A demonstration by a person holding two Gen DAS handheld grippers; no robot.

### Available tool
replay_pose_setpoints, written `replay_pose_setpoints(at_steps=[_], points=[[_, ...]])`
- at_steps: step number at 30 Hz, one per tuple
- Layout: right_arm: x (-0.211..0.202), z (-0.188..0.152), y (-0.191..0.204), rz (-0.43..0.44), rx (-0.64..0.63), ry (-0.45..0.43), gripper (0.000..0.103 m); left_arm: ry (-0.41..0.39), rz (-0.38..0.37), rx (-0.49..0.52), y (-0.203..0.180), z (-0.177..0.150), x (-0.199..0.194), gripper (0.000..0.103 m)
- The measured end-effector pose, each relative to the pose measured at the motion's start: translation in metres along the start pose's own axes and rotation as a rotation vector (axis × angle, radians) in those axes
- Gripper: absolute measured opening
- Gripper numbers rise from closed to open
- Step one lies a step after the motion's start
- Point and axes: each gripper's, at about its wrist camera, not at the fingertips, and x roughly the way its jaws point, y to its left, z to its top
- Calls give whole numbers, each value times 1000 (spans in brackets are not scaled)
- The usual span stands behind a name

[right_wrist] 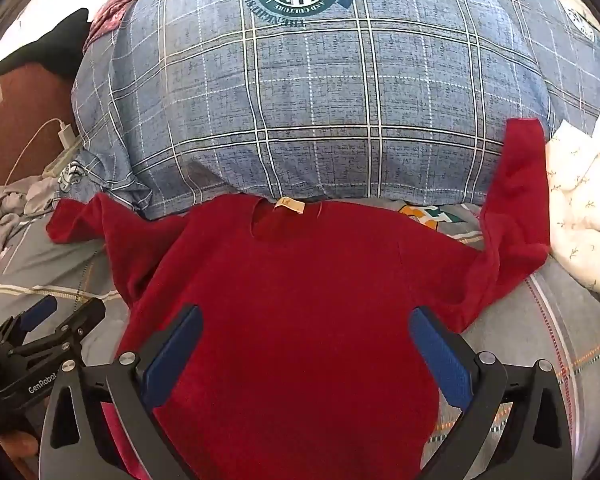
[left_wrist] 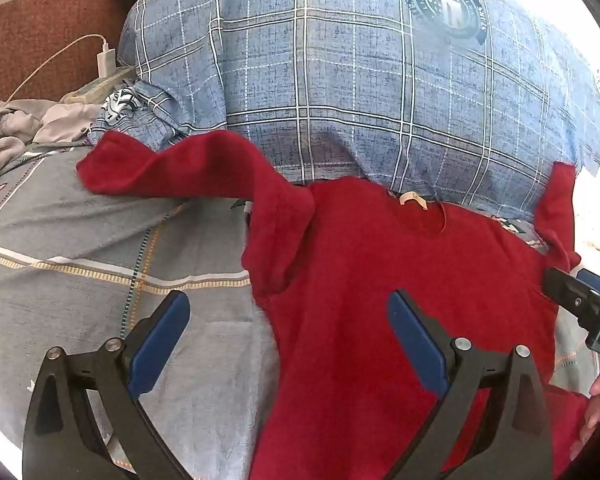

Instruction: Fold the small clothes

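Observation:
A small red long-sleeved top (left_wrist: 400, 280) lies flat on the grey bedsheet (left_wrist: 100, 240), neck with a cream label toward the pillow; it also fills the middle of the right wrist view (right_wrist: 292, 288). Its left sleeve (left_wrist: 172, 164) spreads left; its right sleeve (right_wrist: 516, 200) runs up beside the pillow. My left gripper (left_wrist: 288, 312) is open and empty above the top's left edge. My right gripper (right_wrist: 306, 328) is open and empty over the top's body. Each gripper shows at the edge of the other's view.
A large blue plaid pillow (right_wrist: 312, 112) lies just behind the top. A crumpled grey garment (left_wrist: 16, 132) and a white charger with cable (left_wrist: 106, 62) sit at the far left. A white floral quilt (right_wrist: 584, 208) is at the right.

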Motion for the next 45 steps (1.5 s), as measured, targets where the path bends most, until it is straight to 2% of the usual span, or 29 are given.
replay_pose_setpoints(at_steps=[14,20,26,34,38,45], points=[[12,4,11,-20,-59,16,102,5,9,-10,3,2,5,100],[17,3,16,-16,-75,4,102,5,15,-11,6,5,7,100],[20,2,20,-7,-73,-46,102,13,16,-17,7,5,11,100],[24,4,16,-6,-42,-55,102,24,16,-13,6,3,17,100],[29,4,11,-9,-29,-29,102,26,17,-8,4,3,19,100],[36,1,6,-65,-41,-2,102,39,-2,-10,-2,1,23,100]])
